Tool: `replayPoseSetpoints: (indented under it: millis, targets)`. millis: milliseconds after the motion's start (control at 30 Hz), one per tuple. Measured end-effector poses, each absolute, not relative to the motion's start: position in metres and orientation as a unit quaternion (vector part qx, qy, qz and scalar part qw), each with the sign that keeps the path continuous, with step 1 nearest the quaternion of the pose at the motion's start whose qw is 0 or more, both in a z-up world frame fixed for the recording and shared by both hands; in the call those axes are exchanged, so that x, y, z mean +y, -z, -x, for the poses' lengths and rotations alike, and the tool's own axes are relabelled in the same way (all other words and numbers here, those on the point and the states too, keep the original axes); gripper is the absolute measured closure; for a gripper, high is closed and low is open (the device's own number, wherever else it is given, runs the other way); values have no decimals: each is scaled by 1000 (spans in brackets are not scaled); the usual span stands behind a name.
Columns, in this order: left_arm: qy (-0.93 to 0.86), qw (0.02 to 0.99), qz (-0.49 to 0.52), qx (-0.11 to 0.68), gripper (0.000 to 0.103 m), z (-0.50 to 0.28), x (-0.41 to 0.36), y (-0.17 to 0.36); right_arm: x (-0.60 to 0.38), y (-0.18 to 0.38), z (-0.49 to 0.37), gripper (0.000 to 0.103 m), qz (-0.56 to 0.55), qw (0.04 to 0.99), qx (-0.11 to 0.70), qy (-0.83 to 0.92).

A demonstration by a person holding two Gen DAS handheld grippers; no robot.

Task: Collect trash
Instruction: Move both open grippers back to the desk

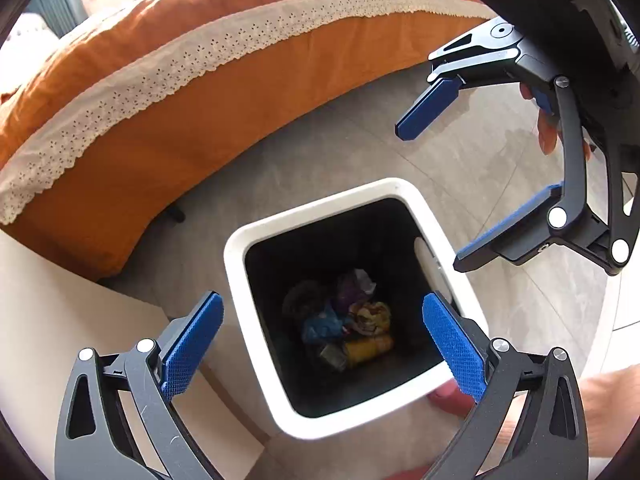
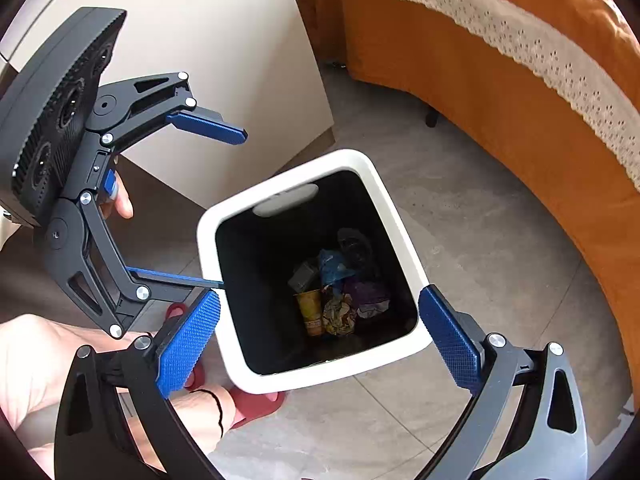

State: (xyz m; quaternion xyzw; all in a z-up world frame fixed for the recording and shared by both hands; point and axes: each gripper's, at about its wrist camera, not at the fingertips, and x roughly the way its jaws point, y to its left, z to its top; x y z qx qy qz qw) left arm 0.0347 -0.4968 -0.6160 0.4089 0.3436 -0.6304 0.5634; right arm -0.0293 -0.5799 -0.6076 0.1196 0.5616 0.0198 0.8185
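Because both cameras look straight down into the white trash bin (image 1: 256,240), it seems to me that the person holds the two tools above its mouth so that anything let go would fall inside. The bin stands on the grey tiled floor (image 1: 460,152), between the edge of the bed with the orange cover (image 1: 200,92) and a pale cabinet (image 2: 224,40) at the other side. At its dark bottom already lies the collected trash (image 1: 352,320): a yellow can, a blue wrapper, a purple wrapper and crumpled paper, all close together.

The left tongs (image 1: 322,344) are spread wide, and nothing is between their blue pads; they touch nothing and hang over the rim. The right tongs (image 2: 320,332) are also wide apart and empty, above the near rim of the bin. I judge that a drop is finished and more trash must now be looked for.
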Motion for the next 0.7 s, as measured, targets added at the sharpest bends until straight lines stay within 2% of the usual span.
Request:
replayPoseSetpoints:
  millis: [333, 700]
  targets:
    - [610, 591, -391, 356, 5, -34, -500, 529, -569, 518, 35, 4, -116, 829, 547, -15]
    - [582, 633, -354, 368, 5, -28, -478, 388, -541, 378, 56, 4, -127, 859, 496, -3]
